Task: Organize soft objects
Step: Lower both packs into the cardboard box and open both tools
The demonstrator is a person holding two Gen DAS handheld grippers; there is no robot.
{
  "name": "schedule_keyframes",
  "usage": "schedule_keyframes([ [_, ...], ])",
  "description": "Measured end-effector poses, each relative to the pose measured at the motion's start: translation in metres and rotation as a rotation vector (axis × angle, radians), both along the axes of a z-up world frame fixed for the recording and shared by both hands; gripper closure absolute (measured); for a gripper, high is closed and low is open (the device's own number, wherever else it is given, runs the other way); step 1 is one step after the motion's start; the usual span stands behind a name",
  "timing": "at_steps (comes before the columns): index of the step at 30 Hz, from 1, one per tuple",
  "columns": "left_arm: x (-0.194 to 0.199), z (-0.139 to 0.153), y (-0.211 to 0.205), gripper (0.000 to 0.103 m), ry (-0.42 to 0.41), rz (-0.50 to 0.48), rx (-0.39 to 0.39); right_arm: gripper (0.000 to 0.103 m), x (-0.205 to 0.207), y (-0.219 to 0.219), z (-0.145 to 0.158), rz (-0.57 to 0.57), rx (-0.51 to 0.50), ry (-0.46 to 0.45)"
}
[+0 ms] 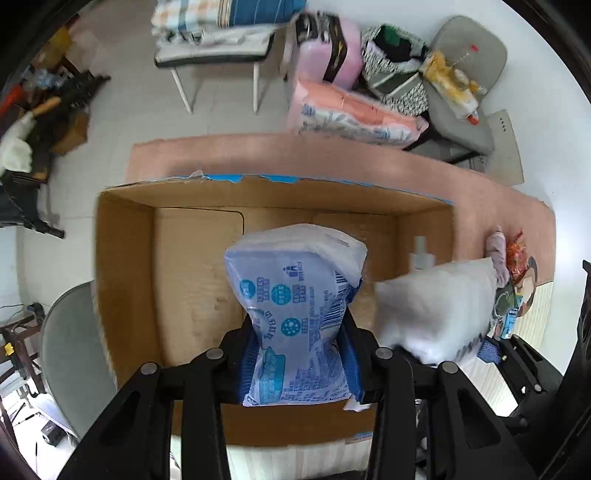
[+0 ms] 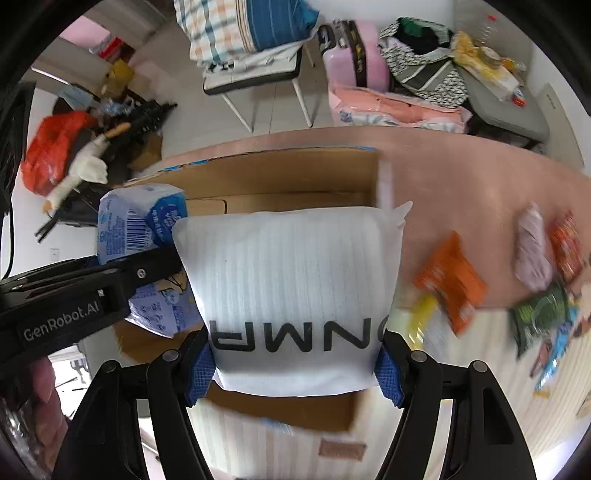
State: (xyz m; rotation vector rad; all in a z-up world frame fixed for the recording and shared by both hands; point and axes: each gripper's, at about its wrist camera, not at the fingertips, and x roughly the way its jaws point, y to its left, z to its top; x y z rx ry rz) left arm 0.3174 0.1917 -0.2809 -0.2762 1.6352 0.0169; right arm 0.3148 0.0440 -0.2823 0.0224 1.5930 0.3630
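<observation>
My left gripper (image 1: pixel 297 354) is shut on a blue and white soft pack (image 1: pixel 295 310) and holds it above the open cardboard box (image 1: pixel 125 280). My right gripper (image 2: pixel 297 365) is shut on a white soft package with black letters (image 2: pixel 291 295), held over the box's right part (image 2: pixel 295 173). The white package also shows at the right in the left wrist view (image 1: pixel 436 310). The blue pack and the left gripper show at the left in the right wrist view (image 2: pixel 144 225). The box floor under them looks bare.
The box stands on a pink table (image 1: pixel 332 155). Snack bags (image 2: pixel 450 280) and a pale roll (image 2: pixel 532 251) lie on the table to the right. Chairs with bedding (image 1: pixel 221 33), a pink suitcase (image 1: pixel 332 51) and bags stand on the floor behind.
</observation>
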Motion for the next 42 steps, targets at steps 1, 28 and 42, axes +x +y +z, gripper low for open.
schedule_keyframes([
  [1,0.005,-0.009,0.004,0.066,0.013,-0.001,-0.008,0.029,0.008,0.01,-0.012,0.003,-0.019,0.006],
  [28,0.002,-0.035,0.027,0.002,0.037,-0.04,0.047,0.0,0.016,0.036,-0.04,0.058,-0.174,0.001],
  [42,-0.089,0.053,0.016,0.002,-0.182,-0.025,0.154,0.0,-0.075,0.004,0.037,0.016,-0.156,-0.158],
])
